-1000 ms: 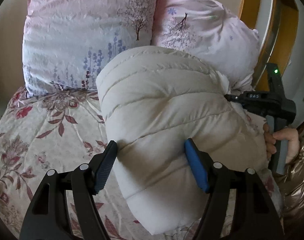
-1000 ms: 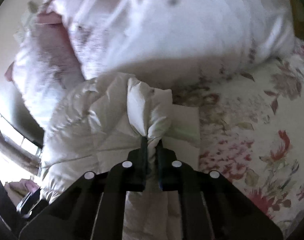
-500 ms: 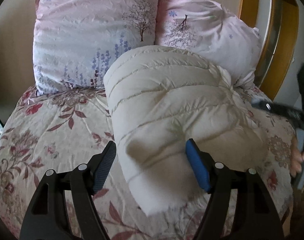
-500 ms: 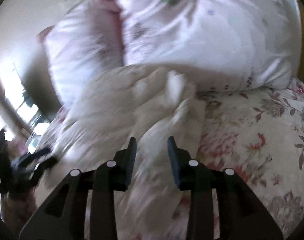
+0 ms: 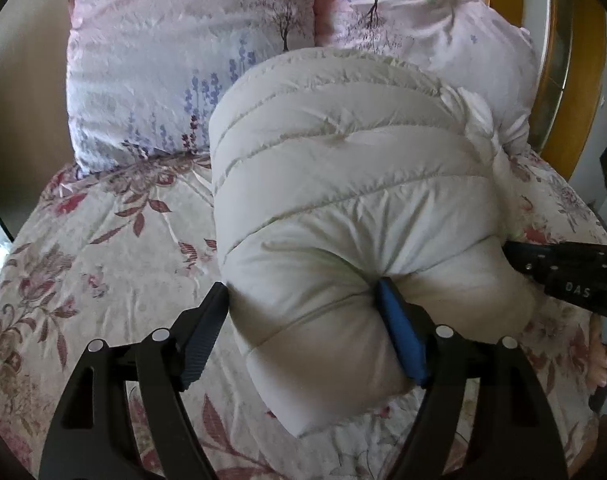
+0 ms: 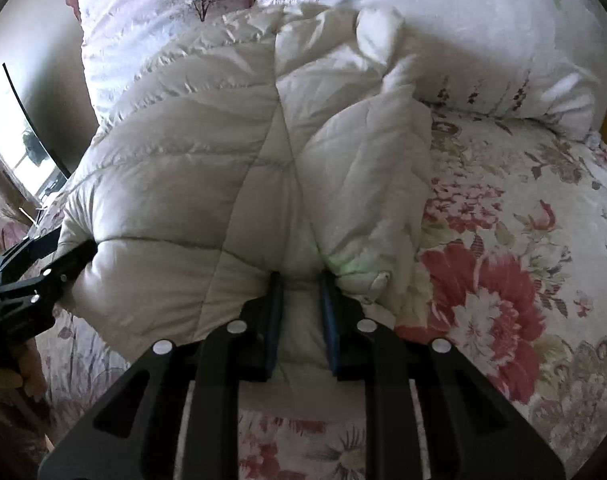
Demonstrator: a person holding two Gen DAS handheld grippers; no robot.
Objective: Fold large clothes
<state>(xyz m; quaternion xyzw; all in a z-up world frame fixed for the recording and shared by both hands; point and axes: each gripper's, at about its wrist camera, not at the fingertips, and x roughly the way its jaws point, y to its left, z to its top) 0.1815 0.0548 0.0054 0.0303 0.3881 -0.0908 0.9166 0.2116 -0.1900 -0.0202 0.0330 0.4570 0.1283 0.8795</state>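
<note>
A white quilted puffer jacket [image 5: 343, 168], folded into a thick bundle, lies on the floral bedspread [image 5: 83, 260] with its far end against the pillows. My left gripper [image 5: 303, 320] spans the bundle's near end. The blue right pad dents the padding, the left pad touches its edge, and the jaws are opening. In the right wrist view the jacket [image 6: 191, 152] fills the middle. My right gripper [image 6: 301, 304] pinches a fold at its near edge, with the jaws closing on it. The left gripper's black fingers [image 6: 63, 264] press into the bundle's left side.
Two pale pink printed pillows [image 5: 183, 60] [image 5: 443, 32] lean at the head of the bed. A wooden headboard [image 5: 575, 60] stands at the far right. A person's hand [image 5: 601, 356] holds the right gripper's handle. A bright window [image 6: 19, 152] is at the left.
The right gripper let go of the jacket's bunched corner, opened, swung round to the bundle's near side and now pinches a fold there. The left gripper stayed around the near end and moved in closer.
</note>
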